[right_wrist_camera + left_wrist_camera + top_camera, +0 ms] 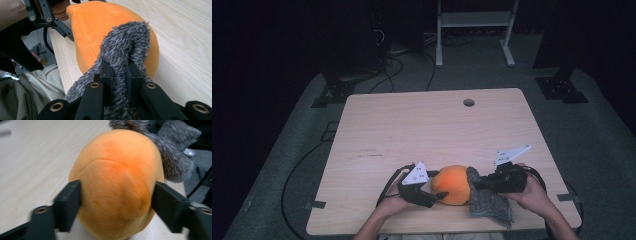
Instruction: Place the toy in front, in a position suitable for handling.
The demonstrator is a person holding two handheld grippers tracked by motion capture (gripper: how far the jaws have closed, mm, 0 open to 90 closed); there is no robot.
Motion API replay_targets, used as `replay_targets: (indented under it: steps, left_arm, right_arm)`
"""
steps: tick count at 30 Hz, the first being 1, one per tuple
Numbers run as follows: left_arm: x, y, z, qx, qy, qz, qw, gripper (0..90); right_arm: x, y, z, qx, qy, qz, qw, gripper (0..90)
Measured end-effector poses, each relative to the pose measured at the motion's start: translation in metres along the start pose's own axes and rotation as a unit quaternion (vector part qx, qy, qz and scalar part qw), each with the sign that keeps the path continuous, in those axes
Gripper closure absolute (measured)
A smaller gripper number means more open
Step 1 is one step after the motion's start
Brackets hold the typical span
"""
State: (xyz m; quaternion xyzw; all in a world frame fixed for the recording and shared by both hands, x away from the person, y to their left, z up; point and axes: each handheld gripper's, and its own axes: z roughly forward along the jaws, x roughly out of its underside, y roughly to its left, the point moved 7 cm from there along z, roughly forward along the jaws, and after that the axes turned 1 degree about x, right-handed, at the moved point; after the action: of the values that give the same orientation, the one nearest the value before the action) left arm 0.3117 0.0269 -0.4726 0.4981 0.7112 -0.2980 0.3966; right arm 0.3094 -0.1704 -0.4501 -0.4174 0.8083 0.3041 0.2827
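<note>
An orange plush ball [454,184] rests near the table's front edge. My left gripper [438,192] reaches it from the left. In the left gripper view its jaws straddle the orange plush [117,170]; the pads [72,202] lie at its sides and I see no dent, so the left gripper [116,202] is open around it. My right gripper [476,184] comes from the right, shut on a grey fuzzy cloth [489,205]. That grey cloth [127,42] arches up from the right gripper [117,67] against the orange plush [100,27] and hangs toward the table edge.
The wooden table [412,130] has a round hole [468,102] at its far side. A white metal frame [474,20] and cables lie on the floor behind. The person's lap [37,87] is close under the front edge.
</note>
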Motion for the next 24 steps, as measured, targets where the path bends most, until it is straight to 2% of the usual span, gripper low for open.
replay_targets:
  steps: [1, 3, 8, 10, 11, 12, 13, 14, 16, 17, 18, 19, 21, 22, 24]
  left_arm:
    - [-0.001, -0.001, 0.0, 0.004, 0.008, -0.025, 0.9996, 19.2]
    - [-0.005, -0.002, -0.001, 0.015, 0.009, -0.054, 0.9984, 12.8]
    - [-0.012, -0.001, 0.006, 0.008, 0.022, -0.081, 0.9964, 9.8]
    - [-0.011, 0.001, 0.008, 0.006, 0.024, -0.087, 0.9959, 13.9]
    - [-0.011, 0.002, 0.007, 0.001, 0.018, -0.086, 0.9961, 22.4]
    - [-0.012, 0.002, 0.006, -0.002, 0.011, -0.084, 0.9964, 30.8]
    - [-0.013, 0.002, 0.006, -0.004, 0.004, -0.077, 0.997, 38.6]
    - [-0.015, 0.003, 0.006, -0.007, -0.005, -0.074, 0.9973, 42.1]
    - [-0.023, 0.007, 0.008, -0.019, -0.023, -0.069, 0.9972, 43.9]
    - [-0.026, 0.012, 0.01, -0.026, -0.028, -0.063, 0.9973, 43.9]
    - [-0.028, 0.014, 0.011, -0.029, -0.03, -0.06, 0.9973, 43.9]
    - [-0.033, 0.02, 0.012, -0.035, -0.032, -0.053, 0.9975, 43.9]
    - [-0.044, 0.03, 0.014, -0.046, -0.048, -0.031, 0.9973, 43.9]
    - [-0.051, 0.036, 0.015, -0.052, -0.056, -0.014, 0.997, 43.9]
    - [-0.057, 0.044, 0.017, -0.05, -0.07, 0.008, 0.9963, 43.3]
  right_arm:
    - [0.0, 0.002, 0.0, 0.001, -0.001, -0.004, 1.0, 78.2]
    - [0.0, 0.007, 0.001, 0.001, 0.0, -0.009, 1.0, 78.2]
    - [0.001, 0.013, 0.003, 0.006, 0.006, -0.02, 0.9998, 78.0]
    - [0.001, 0.013, 0.003, 0.005, 0.006, -0.021, 0.9997, 77.8]
    - [0.002, 0.013, 0.001, 0.004, 0.004, -0.021, 0.9998, 77.7]
    - [0.0, 0.009, -0.003, 0.002, -0.01, -0.014, 0.9999, 77.7]
    - [-0.001, 0.001, -0.009, -0.008, -0.034, 0.009, 0.9993, 77.8]
    - [-0.001, -0.007, -0.011, -0.01, -0.044, 0.031, 0.9985, 77.8]
    - [0.0, -0.02, -0.01, -0.011, -0.047, 0.06, 0.997, 77.6]
    - [0.0, -0.028, -0.008, -0.027, -0.058, 0.084, 0.9945, 77.7]
    - [-0.001, -0.032, -0.007, -0.032, -0.063, 0.095, 0.9929, 77.8]
    - [-0.003, -0.034, -0.007, -0.033, -0.066, 0.098, 0.9924, 77.8]
    - [-0.011, -0.043, -0.01, -0.034, -0.084, 0.114, 0.9893, 78.0]
    - [-0.016, -0.048, -0.013, -0.031, -0.093, 0.116, 0.9885, 78.0]
    - [-0.027, -0.058, -0.017, -0.016, -0.104, 0.115, 0.9877, 78.0]
